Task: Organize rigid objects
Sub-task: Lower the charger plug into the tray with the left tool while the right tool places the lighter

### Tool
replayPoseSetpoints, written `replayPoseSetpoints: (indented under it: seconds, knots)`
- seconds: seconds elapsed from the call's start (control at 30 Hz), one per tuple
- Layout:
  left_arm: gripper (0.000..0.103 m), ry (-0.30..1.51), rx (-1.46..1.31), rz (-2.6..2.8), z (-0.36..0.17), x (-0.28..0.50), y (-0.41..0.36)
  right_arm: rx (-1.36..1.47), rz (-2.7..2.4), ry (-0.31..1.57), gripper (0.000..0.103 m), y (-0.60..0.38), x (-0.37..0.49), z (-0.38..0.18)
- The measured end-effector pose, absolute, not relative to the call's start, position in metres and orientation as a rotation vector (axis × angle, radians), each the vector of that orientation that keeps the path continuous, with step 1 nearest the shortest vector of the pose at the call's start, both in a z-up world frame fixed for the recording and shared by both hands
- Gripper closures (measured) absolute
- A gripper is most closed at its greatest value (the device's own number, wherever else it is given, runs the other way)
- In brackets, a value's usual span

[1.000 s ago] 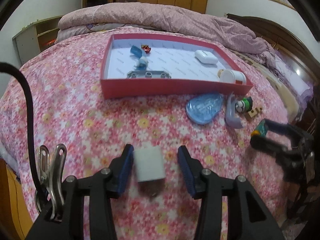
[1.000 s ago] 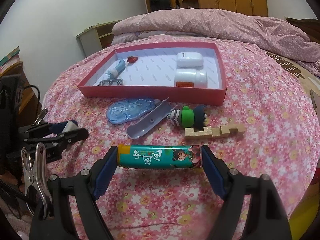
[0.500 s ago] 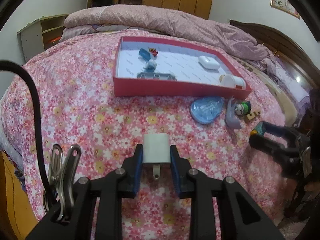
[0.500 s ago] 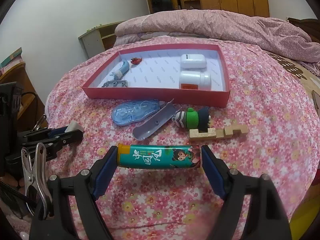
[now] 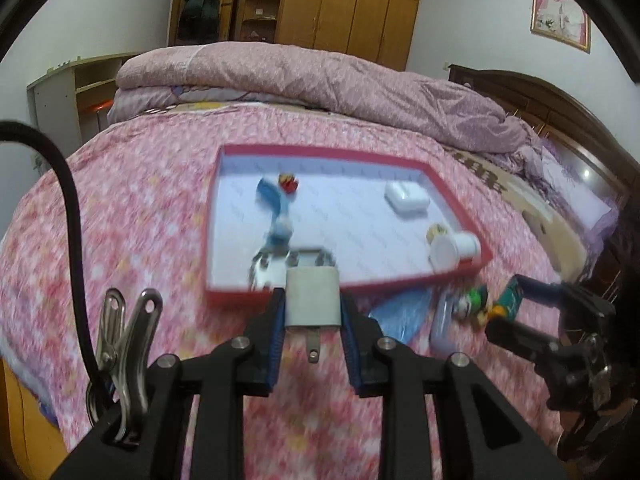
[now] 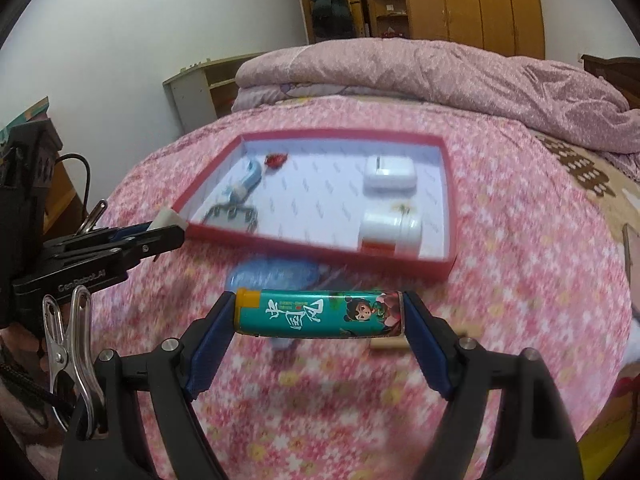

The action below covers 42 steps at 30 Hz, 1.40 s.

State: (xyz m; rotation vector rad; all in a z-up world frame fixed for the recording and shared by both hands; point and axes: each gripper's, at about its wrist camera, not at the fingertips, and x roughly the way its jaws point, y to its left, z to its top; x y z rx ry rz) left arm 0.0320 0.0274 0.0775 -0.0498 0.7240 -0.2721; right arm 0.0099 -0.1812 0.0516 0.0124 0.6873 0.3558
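Carrying a white charger plug in the narrowly clamped left gripper, hovering just short of the red tray's near wall; gripping a teal tube endwise, crosswise to the tray, in the wide-set right gripper, slightly farther back.

Each view is taken from a wrist, angled down and forward over the bed. The red tray is shared, seen from near-left and near-right.
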Motion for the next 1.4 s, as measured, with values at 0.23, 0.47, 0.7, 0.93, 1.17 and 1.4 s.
replayPoseSetpoints:
  seconds: [0.23, 0.47, 0.7, 0.93, 1.17, 1.4]
  knots:
    - [0.076, 0.715, -0.061, -0.287, 0.083, 0.069, 0.006, 0.007, 0.322, 0.64, 0.021, -0.188, 0.042, 0.076]
    - [0.076, 0.762, -0.077, -0.258, 0.069, 0.097, -0.001, 0.028, 0.306, 0.663, 0.021, -0.193, 0.083, 0.073]
    - [0.076, 0.783, -0.057, -0.225, 0.061, 0.12, -0.009, 0.025, 0.295, 0.688, 0.021, -0.191, 0.11, 0.063]
    - [0.076, 0.808, -0.071, -0.197, 0.05, 0.136, -0.014, 0.026, 0.282, 0.717, 0.021, -0.191, 0.128, 0.053]
    - [0.076, 0.785, -0.039, -0.185, 0.048, 0.135, -0.02, 0.03, 0.274, 0.738, 0.02, -0.191, 0.135, 0.046]
    - [0.073, 0.785, -0.039, -0.185, 0.048, 0.135, -0.022, 0.018, 0.275, 0.738, 0.021, -0.189, 0.133, 0.046]
